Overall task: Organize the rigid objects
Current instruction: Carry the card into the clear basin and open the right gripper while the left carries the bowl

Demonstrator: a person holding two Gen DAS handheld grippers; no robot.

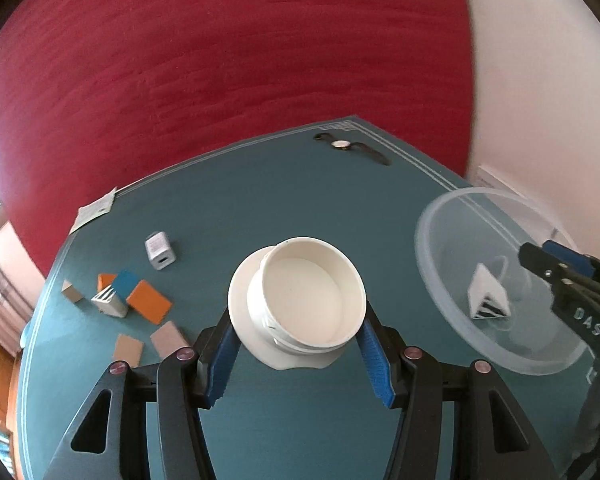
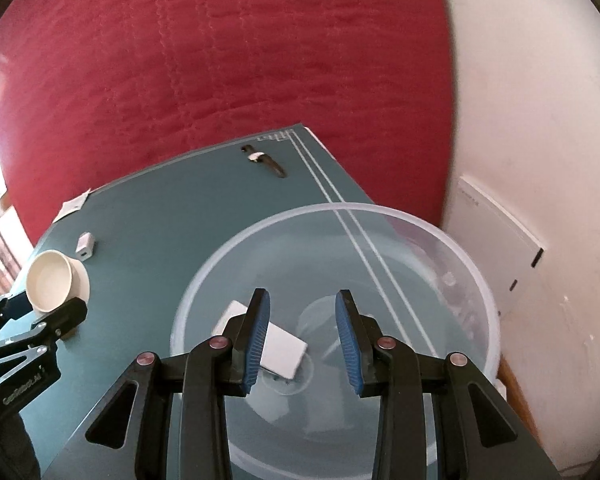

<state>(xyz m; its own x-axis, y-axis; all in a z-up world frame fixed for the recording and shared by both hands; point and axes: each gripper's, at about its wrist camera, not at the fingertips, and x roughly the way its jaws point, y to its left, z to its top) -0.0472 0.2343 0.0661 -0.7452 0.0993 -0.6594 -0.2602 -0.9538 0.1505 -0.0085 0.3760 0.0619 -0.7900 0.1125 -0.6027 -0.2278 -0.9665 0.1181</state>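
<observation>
- Left wrist view: left gripper (image 1: 298, 344) clamped on a white cup-like container (image 1: 306, 292), blue pads (image 1: 374, 354) pressing both sides of its body; it has a wide flange, open mouth toward cam, looks empty.
- Container sits over a teal mat (image 1: 260, 200), roughly mid-frame; can't tell if it touches the mat or is lifted.
- Left of it: loose pile of small blocks (image 1: 134, 302) – orange, blue, tan, one white w/ stripes – on the mat. White charger plug (image 1: 161, 250) just behind the pile.
- Far edge of mat: wristwatch (image 1: 350, 147) lying flat. Paper slip (image 1: 94, 210) at mat's left corner.
- Right side: clear plastic bowl (image 1: 440, 276) w/ a white striped block (image 1: 487, 296) inside. Right gripper (image 1: 540, 262) pokes in from the right over the bowl's rim.
- Right wrist view: right gripper (image 2: 302, 338) over the clear bowl (image 2: 476, 276), jaws apart w/ nothing btwn them – let go, no grip.
- White block (image 2: 284, 350) lies on bowl floor, partly behind the left finger.
- Left gripper (image 2: 62, 312) w/ container (image 2: 54, 278) visible at left edge, well apart from bowl. Charger (image 2: 86, 245) and watch (image 2: 263, 162) further back on mat (image 2: 172, 224).
- Red fabric backdrop (image 2: 220, 60) behind; white wall (image 2: 540, 120) to the right.
</observation>
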